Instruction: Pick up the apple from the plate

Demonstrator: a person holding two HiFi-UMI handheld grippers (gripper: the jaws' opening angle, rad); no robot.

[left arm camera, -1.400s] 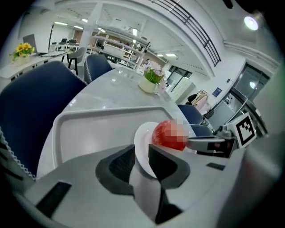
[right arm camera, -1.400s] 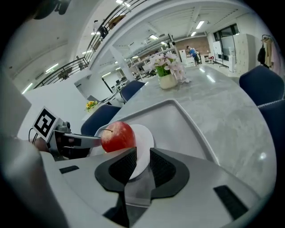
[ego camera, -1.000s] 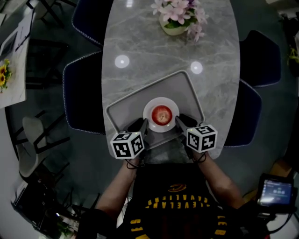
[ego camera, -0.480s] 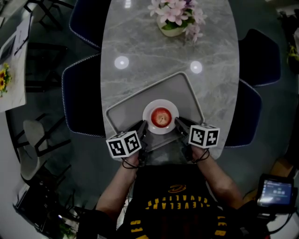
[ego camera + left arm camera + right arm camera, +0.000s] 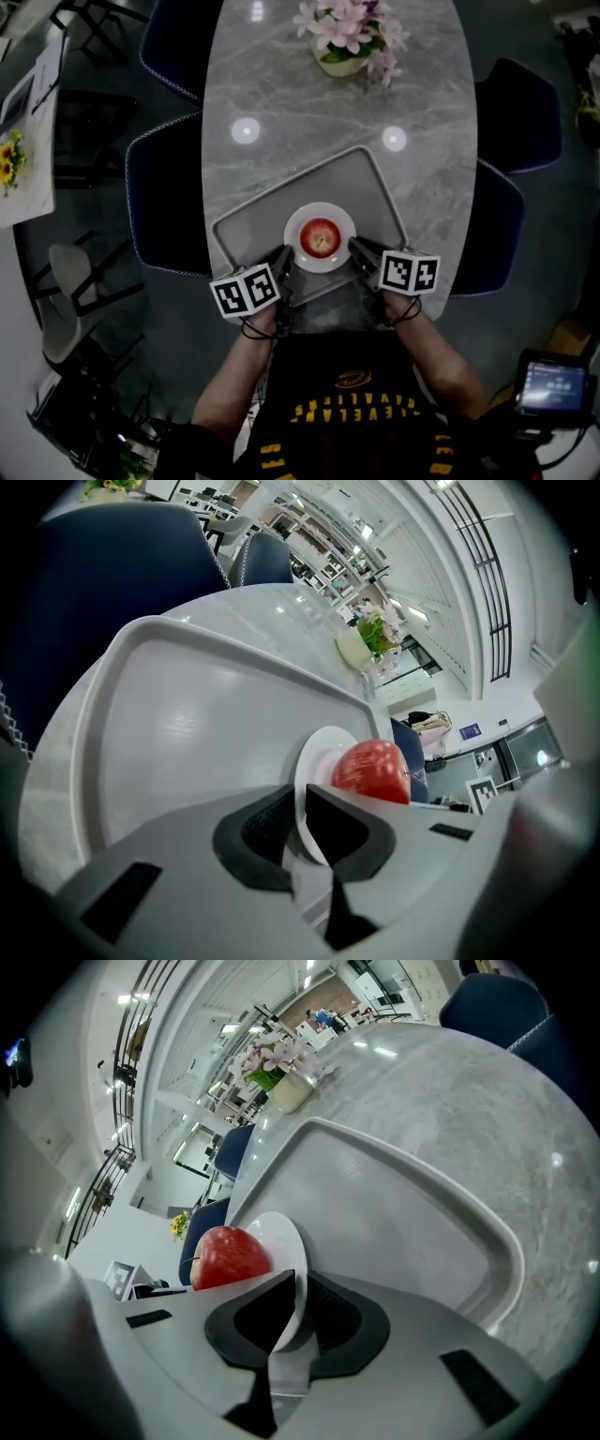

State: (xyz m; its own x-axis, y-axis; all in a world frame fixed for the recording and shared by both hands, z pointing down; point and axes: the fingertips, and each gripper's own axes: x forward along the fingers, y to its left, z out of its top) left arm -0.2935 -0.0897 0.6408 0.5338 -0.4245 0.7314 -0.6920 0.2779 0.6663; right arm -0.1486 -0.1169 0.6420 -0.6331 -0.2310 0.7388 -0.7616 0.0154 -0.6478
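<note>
— What's in the tray?
— The grey tray (image 5: 366,183) holds a white plate (image 5: 298,251). The red apple (image 5: 321,236) sits in the middle of that plate, and neither gripper touches it.

— And the grippers?
— The left gripper (image 5: 283,258) has its jaws nearly together, with the plate's near-left rim pinched between them. The right gripper (image 5: 356,248) grips the near-right rim the same way. Neither has hold of the apple.

— Any writing?
— There is yellow lettering on the person's dark shirt (image 5: 356,412), upside down from the head view. It is too blurred for me to read with confidence. Each gripper's cube carries black-and-white square markers.

— The surface and the room?
— It is a grey marbled oval table (image 5: 281,94) with the tray at its near end. A pot of pink flowers (image 5: 352,33) stands at the far end. Dark blue chairs (image 5: 164,202) line both sides on a dark floor. The gripper views show a bright, high-ceilinged hall beyond.
</note>
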